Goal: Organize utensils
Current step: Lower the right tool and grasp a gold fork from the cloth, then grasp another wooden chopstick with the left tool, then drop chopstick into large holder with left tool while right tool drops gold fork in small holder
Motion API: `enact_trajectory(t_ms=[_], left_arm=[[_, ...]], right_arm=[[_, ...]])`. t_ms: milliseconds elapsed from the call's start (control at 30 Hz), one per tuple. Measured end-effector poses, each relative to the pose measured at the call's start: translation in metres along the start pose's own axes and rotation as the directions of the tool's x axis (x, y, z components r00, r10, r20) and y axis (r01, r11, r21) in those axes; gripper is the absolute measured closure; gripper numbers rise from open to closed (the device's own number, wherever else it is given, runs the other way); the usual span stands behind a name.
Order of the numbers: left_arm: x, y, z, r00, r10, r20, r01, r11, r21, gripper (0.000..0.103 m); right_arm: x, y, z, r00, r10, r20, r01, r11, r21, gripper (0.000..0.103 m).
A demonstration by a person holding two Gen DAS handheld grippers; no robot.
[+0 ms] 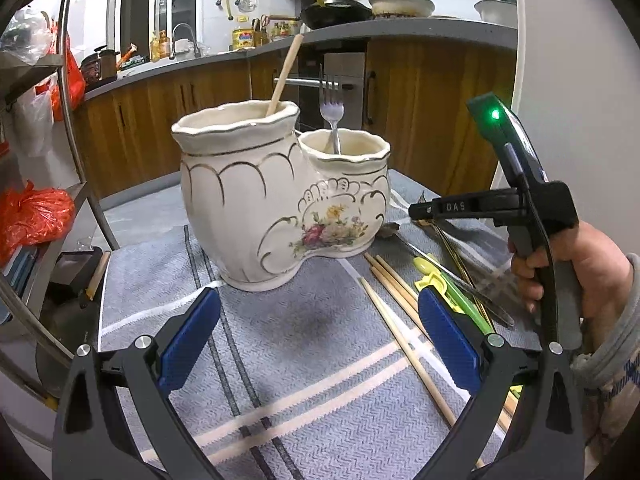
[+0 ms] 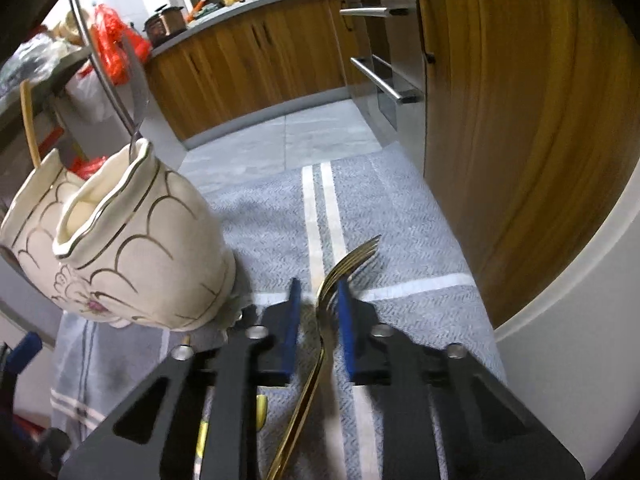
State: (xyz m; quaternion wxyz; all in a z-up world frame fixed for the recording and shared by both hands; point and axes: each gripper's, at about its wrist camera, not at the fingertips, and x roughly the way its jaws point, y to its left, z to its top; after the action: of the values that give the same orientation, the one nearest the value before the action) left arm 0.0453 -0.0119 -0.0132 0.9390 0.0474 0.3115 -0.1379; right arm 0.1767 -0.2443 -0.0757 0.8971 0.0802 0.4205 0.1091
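Note:
A cream ceramic two-pot utensil holder stands on the striped grey cloth; it also shows in the right wrist view. Its big pot holds a wooden chopstick, its small pot a silver fork. My left gripper is open and empty in front of the holder. My right gripper has its jaws nearly closed around a gold fork, tines pointing forward; the right jaw touches it. The right gripper's body shows at the right in the left wrist view.
Loose wooden chopsticks, a yellow-green utensil and dark metal utensils lie on the cloth right of the holder. Wooden cabinets stand close on the right. A metal shelf with red bags stands left.

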Motion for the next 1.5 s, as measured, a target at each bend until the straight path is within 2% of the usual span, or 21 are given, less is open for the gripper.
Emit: enact_trajectory(t_ms=[267,367,500,667,733,767,933,1000,1167,1200,1233,1400,1500], left_arm=[[0.002,-0.017,0.000,0.999,0.025,-0.047,-0.023,0.999,0.038,0.006],[0.005,-0.026,-0.004,0.997,0.019,-0.076,-0.017,0.999,0.035,0.006],[0.010,-0.038,-0.010,0.993,0.014,-0.121,-0.009,0.999,0.041,0.008],[0.013,-0.045,-0.014,0.985,0.011,-0.171,-0.007,1.000,0.025,0.027],[0.014,-0.047,-0.014,0.983,0.000,-0.186,0.004,1.000,0.020,0.037],[0.014,-0.049,-0.015,0.982,-0.003,-0.191,0.007,1.000,0.021,0.038],[0.017,-0.062,-0.019,0.976,0.001,-0.217,0.006,0.999,0.033,0.057],[0.021,-0.065,-0.019,0.975,0.007,-0.223,0.002,0.999,0.039,0.064],[0.026,-0.068,-0.018,0.974,0.023,-0.224,-0.016,0.999,0.036,0.070],[0.026,-0.068,-0.017,0.974,0.027,-0.223,-0.020,0.999,0.036,0.078],[0.025,-0.067,-0.019,0.974,0.028,-0.223,-0.021,0.999,0.036,0.093],[0.030,-0.063,-0.017,0.974,0.031,-0.223,-0.024,0.999,0.035,0.098],[0.025,-0.055,-0.017,0.980,0.018,-0.198,-0.015,1.000,0.017,0.098]], right_arm=[[-0.031,-0.004,-0.005,0.991,0.052,0.122,-0.050,0.999,-0.018,0.096],[-0.048,-0.003,-0.005,0.978,0.082,0.193,-0.078,0.997,-0.030,0.097],[-0.077,0.001,-0.008,0.947,0.100,0.304,-0.078,0.993,-0.084,0.098],[-0.111,0.008,-0.012,0.895,0.124,0.428,-0.063,0.986,-0.154,0.098],[-0.124,0.010,-0.014,0.867,0.125,0.483,-0.047,0.984,-0.170,0.098],[-0.129,0.011,-0.015,0.854,0.123,0.505,-0.037,0.984,-0.177,0.099],[-0.146,0.017,-0.019,0.803,0.121,0.583,0.000,0.979,-0.203,0.099],[-0.149,0.016,-0.023,0.798,0.121,0.591,0.005,0.978,-0.208,0.099],[-0.152,0.016,-0.026,0.796,0.144,0.589,-0.010,0.974,-0.224,0.099],[-0.153,0.015,-0.027,0.795,0.149,0.588,-0.014,0.974,-0.227,0.100],[-0.153,0.017,-0.027,0.793,0.155,0.589,-0.018,0.973,-0.231,0.099],[-0.161,0.019,-0.030,0.780,0.182,0.598,-0.037,0.969,-0.246,0.100],[-0.165,0.018,-0.031,0.772,0.194,0.605,-0.050,0.968,-0.245,0.100]])
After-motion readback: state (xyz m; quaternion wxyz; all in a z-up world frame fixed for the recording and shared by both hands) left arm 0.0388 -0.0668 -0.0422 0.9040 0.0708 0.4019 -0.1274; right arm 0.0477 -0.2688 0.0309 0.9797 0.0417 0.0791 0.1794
